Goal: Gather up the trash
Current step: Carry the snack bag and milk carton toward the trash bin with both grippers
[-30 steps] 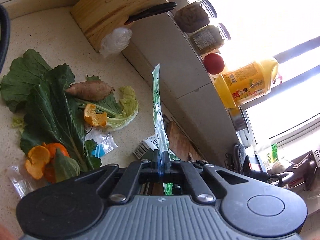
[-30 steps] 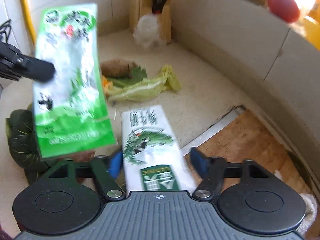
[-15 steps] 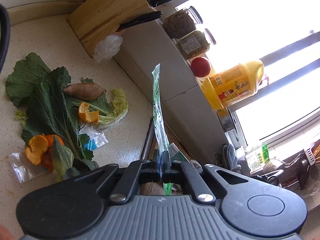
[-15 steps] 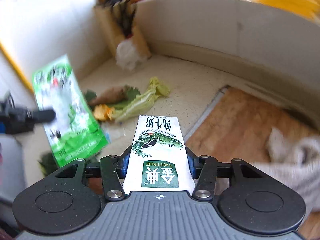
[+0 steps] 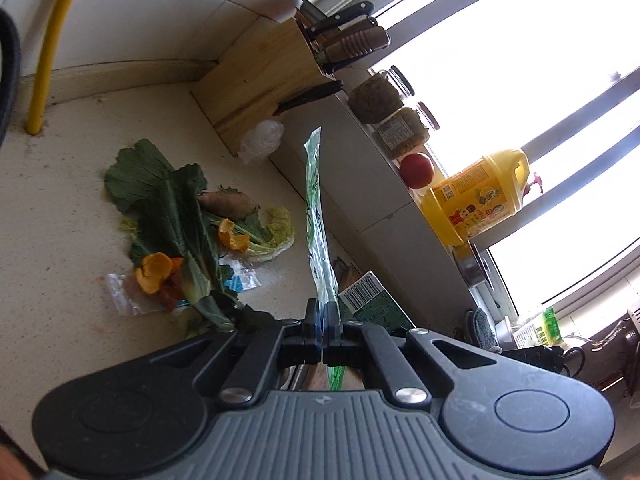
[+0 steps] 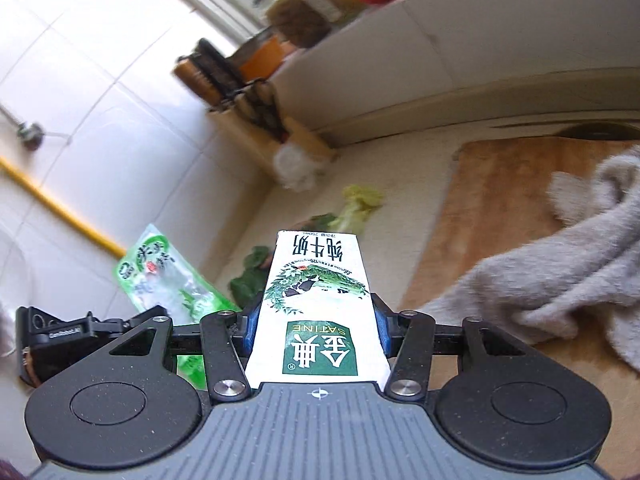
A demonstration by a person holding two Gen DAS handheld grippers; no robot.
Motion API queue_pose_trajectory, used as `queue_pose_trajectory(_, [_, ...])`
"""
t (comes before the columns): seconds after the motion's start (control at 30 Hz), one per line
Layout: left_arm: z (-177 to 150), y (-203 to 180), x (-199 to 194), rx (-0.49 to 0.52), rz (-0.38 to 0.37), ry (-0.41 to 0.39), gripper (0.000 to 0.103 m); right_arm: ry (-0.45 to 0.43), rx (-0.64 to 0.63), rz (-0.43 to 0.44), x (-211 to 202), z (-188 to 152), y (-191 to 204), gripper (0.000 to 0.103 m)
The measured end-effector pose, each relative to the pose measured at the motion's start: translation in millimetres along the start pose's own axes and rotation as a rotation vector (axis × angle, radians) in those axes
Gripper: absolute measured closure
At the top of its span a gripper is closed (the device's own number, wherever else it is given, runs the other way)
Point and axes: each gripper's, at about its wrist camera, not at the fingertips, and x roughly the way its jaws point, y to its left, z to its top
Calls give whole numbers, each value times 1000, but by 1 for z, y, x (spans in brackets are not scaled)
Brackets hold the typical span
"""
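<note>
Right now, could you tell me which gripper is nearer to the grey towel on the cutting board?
Right. The right gripper, shut on the milk carton, sits just beside the grey towel. The left gripper, holding the green wrapper, is further off, beyond the carton.

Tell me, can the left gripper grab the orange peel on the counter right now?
Probably not yet. The left gripper has its jaws shut on a green plastic wrapper, so there is no room for the orange peel. The peel lies in the open on the leaves; nothing covers it.
</note>
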Motion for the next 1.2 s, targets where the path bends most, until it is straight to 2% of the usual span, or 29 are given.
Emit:
queue_pose_trajectory(0.3, [-30,4,-54,-33,147,-123,103,103,-144,148,25,-10,47,45])
queue_pose_trajectory(0.5, [-43,15,-84,-65,201,-177,103,178,-207,241,48,-22,73,45])
queue_pose_trajectory(0.8, [-59,54,-152,-116,276,-265,103,281,-273,321,78,-46,124,45])
queue_pose_trajectory(0.97, [-72,78,-194,-141,366,-329,103,324,-297,353,99,-64,159,45])
queue_pose_trajectory(1.2, [-92,118,-236,-214,455,-368,103,403,-378,412,129,-104,219,45])
